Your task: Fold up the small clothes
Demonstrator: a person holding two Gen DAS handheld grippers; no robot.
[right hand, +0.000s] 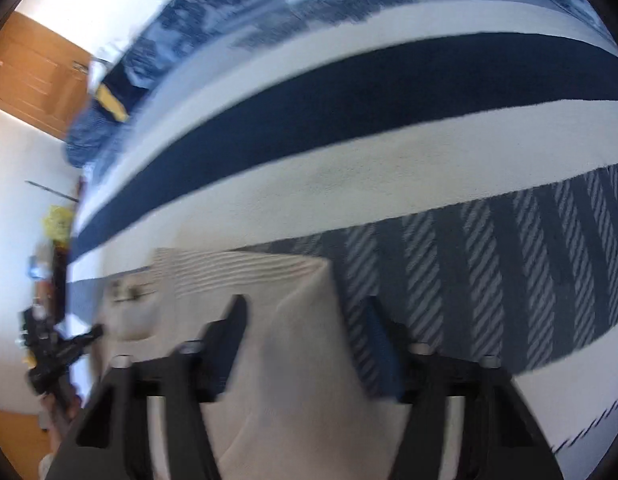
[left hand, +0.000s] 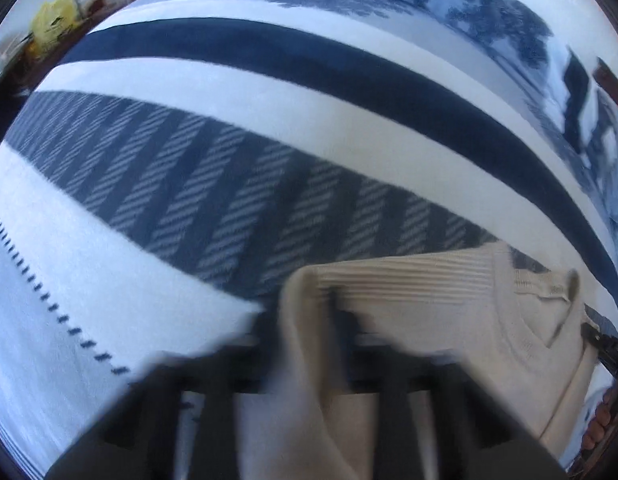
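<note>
Left tongs (left hand: 305,320) pinched narrow on one corner of the beige knit sweater (left hand: 429,300), lifted above the striped bed blanket (left hand: 229,112). Right tongs (right hand: 305,320) stand wider, cloth bunched between the fingers; cannot tell if they grip it. Judged early: ribbed hem raised, no finished fold visible.

One beige sweater (left hand: 449,320), two hand-held grippers (right hand: 305,320)
</note>
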